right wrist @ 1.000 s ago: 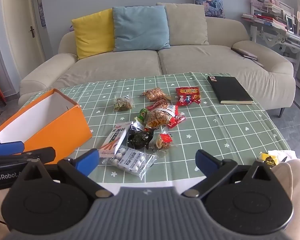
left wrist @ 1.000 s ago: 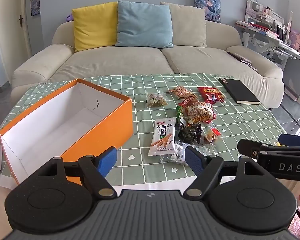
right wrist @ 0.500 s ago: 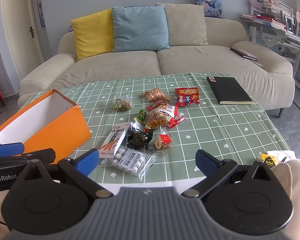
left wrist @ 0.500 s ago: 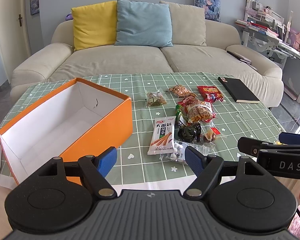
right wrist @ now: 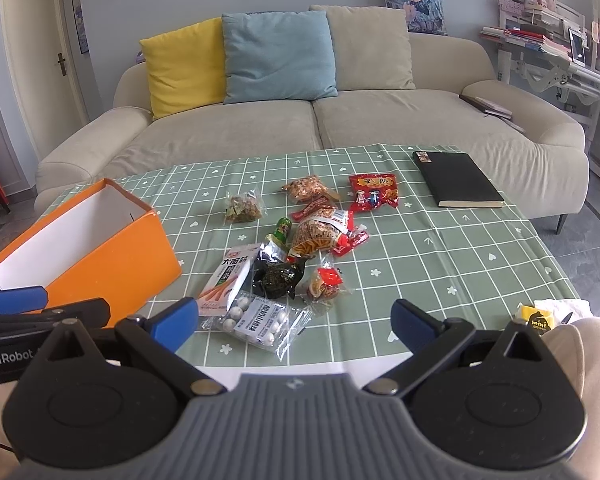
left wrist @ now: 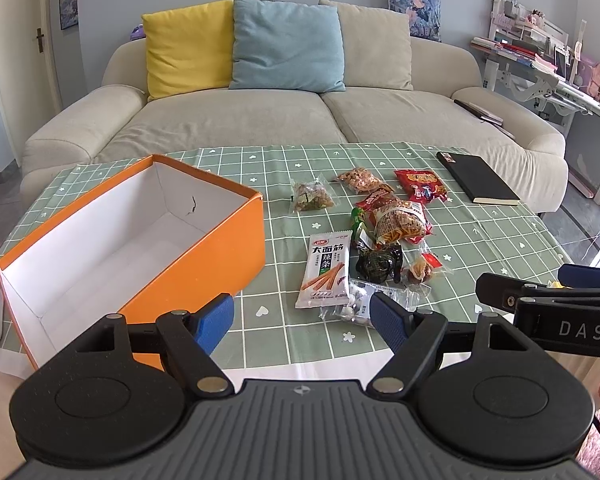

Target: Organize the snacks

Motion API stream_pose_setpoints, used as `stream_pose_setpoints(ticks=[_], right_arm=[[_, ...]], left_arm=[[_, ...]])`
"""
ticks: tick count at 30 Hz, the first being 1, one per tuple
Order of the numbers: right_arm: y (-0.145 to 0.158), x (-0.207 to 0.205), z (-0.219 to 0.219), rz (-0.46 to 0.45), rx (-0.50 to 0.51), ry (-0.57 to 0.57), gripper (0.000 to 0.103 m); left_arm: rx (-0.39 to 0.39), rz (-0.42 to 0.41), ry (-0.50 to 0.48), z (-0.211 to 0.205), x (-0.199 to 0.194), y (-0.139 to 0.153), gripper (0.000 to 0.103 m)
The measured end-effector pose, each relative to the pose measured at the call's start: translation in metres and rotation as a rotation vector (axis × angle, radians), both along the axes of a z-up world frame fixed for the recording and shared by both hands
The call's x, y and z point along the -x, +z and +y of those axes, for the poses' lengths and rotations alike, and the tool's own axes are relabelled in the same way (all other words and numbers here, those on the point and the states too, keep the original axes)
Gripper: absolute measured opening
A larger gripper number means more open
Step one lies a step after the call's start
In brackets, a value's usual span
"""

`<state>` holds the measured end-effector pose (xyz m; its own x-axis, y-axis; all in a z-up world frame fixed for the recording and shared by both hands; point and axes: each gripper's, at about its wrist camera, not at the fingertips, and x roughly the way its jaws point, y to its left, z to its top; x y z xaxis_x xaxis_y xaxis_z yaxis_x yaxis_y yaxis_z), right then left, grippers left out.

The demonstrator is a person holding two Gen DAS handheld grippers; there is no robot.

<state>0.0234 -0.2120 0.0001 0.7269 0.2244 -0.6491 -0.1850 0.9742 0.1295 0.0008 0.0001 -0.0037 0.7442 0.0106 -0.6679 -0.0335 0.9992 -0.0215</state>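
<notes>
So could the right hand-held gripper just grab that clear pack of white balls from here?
Probably yes: the right hand-held gripper is open and the pack lies right ahead near the table edge, with nothing on it.

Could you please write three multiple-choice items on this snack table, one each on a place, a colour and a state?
1. Where does the orange box stand relative to the pile of snacks?
A. To its left
B. To its right
C. On top of it

2. What colour is the book on the far right of the tablecloth?
A. Yellow
B. Black
C. Blue

3. What is the state of the orange box?
A. Closed with a lid
B. Open and full of snacks
C. Open with nothing seen inside

Answers:
1. A, since both views show the box left of the packets.
2. B, since its cover is plainly black.
3. C, since the left wrist view shows only its bare white interior, and every packet lies on the cloth.
</notes>
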Motion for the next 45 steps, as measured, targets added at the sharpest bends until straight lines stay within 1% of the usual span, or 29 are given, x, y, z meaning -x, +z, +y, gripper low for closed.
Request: stream_pose_setpoints(ticks=[25, 45], right_arm=[[-0.0047, -0.0001, 0.0007, 0.0, 0.0, -0.007, 0.099], [-0.0074, -0.0012, 0.0016, 0.014, 0.0, -0.004, 0.099]], left_arm=[[-0.002, 0.004, -0.001, 0.0011, -0.0019, -0.0031, 0.091], [0.019, 0.009, -0.01, 0.0002, -0.0004, -0.0012, 0.09]])
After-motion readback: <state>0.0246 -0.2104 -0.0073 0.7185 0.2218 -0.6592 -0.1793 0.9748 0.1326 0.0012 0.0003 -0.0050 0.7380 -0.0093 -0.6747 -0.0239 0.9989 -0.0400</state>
